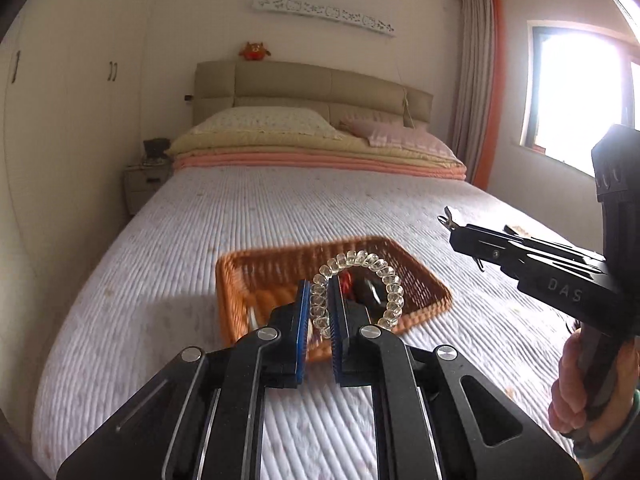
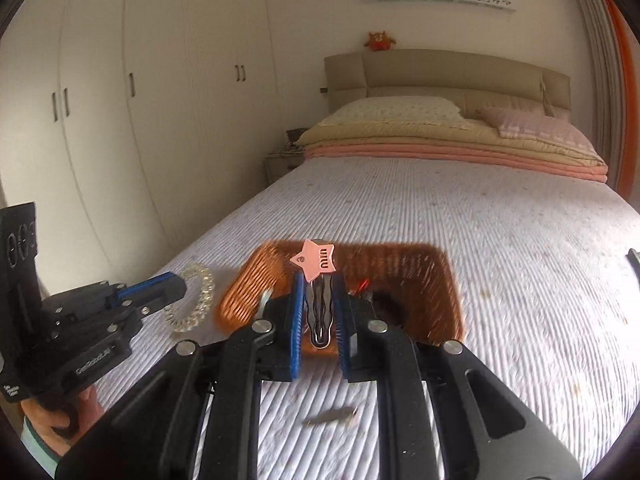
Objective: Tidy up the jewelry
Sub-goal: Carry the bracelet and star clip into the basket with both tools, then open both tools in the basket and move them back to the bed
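My left gripper [image 1: 319, 300] is shut on a clear spiral hair tie [image 1: 362, 278] and holds it over the near edge of an orange wicker basket [image 1: 280, 256] on the bed. The tie also shows in the right wrist view [image 2: 192, 300], held by the left gripper [image 2: 176, 286]. My right gripper [image 2: 318, 300] is shut on a black hair clip with a pink star [image 2: 318, 264], just before the basket [image 2: 416, 264]. In the left wrist view the right gripper [image 1: 456, 228] hovers right of the basket. Dark and red items lie in the basket [image 1: 366, 290].
The quilted white bedspread [image 1: 240, 208] stretches to stacked blankets and pillows [image 1: 304, 140] at the headboard. A small dark item [image 2: 330, 416] lies on the bed below my right gripper. Wardrobes [image 2: 140, 100] stand to the left, a nightstand [image 1: 146, 188] beside the bed, a window [image 1: 580, 92] on the right.
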The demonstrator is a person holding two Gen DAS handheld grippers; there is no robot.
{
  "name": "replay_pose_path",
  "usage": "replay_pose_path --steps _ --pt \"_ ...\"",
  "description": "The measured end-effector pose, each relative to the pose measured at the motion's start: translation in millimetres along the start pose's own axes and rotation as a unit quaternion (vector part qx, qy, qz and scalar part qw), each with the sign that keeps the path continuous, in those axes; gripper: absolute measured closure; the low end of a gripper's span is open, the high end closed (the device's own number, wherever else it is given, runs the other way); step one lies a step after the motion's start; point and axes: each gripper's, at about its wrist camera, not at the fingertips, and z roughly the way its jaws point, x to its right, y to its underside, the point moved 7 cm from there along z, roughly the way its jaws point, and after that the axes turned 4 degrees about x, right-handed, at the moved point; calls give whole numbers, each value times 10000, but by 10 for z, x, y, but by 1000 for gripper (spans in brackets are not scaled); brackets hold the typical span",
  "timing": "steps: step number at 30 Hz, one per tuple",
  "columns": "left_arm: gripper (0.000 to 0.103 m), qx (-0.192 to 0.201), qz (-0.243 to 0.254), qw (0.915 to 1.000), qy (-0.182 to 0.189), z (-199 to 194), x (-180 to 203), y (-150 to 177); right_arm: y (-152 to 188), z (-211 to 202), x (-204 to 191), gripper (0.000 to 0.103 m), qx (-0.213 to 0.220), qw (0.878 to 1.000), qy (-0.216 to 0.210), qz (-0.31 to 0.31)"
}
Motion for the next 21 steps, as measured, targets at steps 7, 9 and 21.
replay_pose_path --steps 7,9,21 --pt "95 -317 -523 9976 -332 833 -268 2 -125 794 515 91 -286 9966 725 247" --pt "95 -490 -628 9961 -378 1049 -340 108 -63 1065 612 91 -616 9949 734 306" --pt "95 -1036 -248 9927 -564 1341 -425 542 393 1854 935 91 -1696 9790 860 728"
